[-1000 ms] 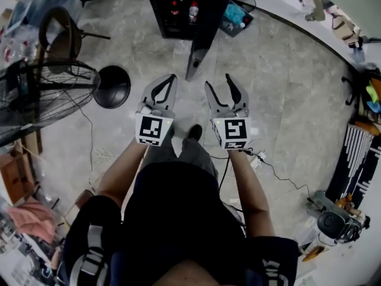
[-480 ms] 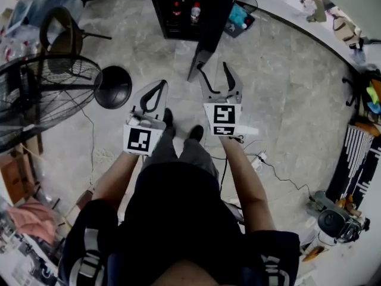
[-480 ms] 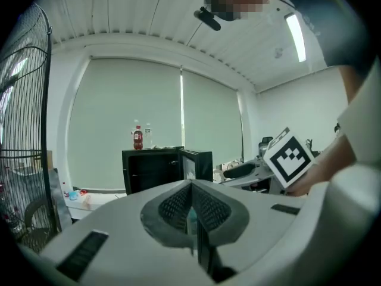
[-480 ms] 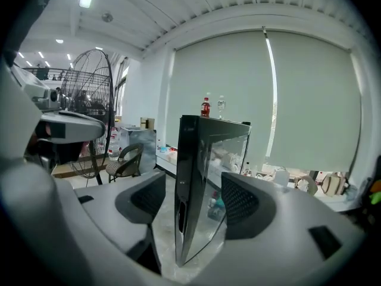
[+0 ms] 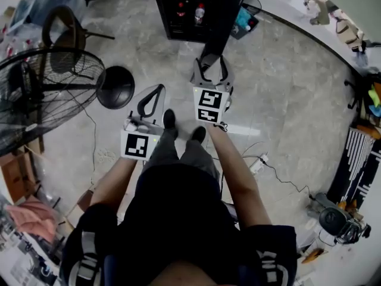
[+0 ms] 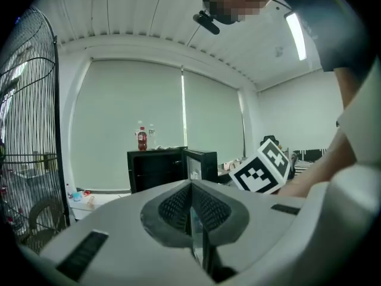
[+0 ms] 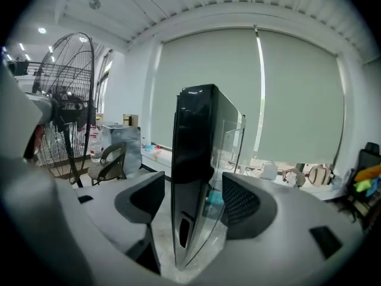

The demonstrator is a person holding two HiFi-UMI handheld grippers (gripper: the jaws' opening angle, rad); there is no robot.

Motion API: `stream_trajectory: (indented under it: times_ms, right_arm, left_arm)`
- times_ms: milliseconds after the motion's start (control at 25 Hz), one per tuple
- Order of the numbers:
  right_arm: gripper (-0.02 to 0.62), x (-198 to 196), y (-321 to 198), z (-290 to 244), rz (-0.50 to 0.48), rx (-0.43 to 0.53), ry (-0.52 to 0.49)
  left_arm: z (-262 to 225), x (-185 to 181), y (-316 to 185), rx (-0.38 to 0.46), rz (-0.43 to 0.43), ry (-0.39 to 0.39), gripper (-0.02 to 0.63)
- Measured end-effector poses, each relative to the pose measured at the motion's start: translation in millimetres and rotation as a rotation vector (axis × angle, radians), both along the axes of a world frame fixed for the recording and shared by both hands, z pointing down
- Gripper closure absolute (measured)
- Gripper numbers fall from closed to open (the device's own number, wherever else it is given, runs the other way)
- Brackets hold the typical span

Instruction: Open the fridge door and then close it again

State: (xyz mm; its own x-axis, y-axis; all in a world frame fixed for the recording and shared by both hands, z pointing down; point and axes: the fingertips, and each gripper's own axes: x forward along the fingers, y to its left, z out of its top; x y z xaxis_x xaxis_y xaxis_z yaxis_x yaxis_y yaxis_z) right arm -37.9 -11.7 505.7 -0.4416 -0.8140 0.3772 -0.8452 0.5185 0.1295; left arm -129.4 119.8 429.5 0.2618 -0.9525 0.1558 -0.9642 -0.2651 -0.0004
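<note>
A black mini fridge (image 5: pixel 178 8) stands at the top of the head view with its door (image 5: pixel 221 28) swung open toward me. My right gripper (image 5: pixel 212 63) reaches the door's free edge. In the right gripper view the door's edge (image 7: pixel 190 136) stands upright between the jaws of my right gripper (image 7: pixel 191 201); they have just been opening, and a gap shows beside each pad. My left gripper (image 5: pixel 156 89) hangs back to the left, shut and empty. In the left gripper view my left gripper (image 6: pixel 191 207) points at the fridge (image 6: pixel 156 168) from a distance.
A large standing fan (image 5: pixel 41 91) with a round black base (image 5: pixel 114 87) is at the left, with a chair (image 5: pixel 62 31) behind it. Cables (image 5: pixel 262 159) trail on the floor at the right. Two bottles (image 6: pixel 141 139) stand on the fridge top. The person's feet (image 5: pixel 169 119) are below the grippers.
My right gripper has moved forward to the door's edge and now straddles it with wider jaws. My left gripper has drawn back and to the left, still shut.
</note>
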Motion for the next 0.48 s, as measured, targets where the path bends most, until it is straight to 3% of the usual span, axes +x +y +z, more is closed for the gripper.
stream_trajectory:
  times_ms: [480]
  right_arm:
    - [0.322,-7,-21,15,0.156,0.014,0.005]
  left_arm:
    - [-2,-11,-4,-0.001,0.010,-0.001,0.583]
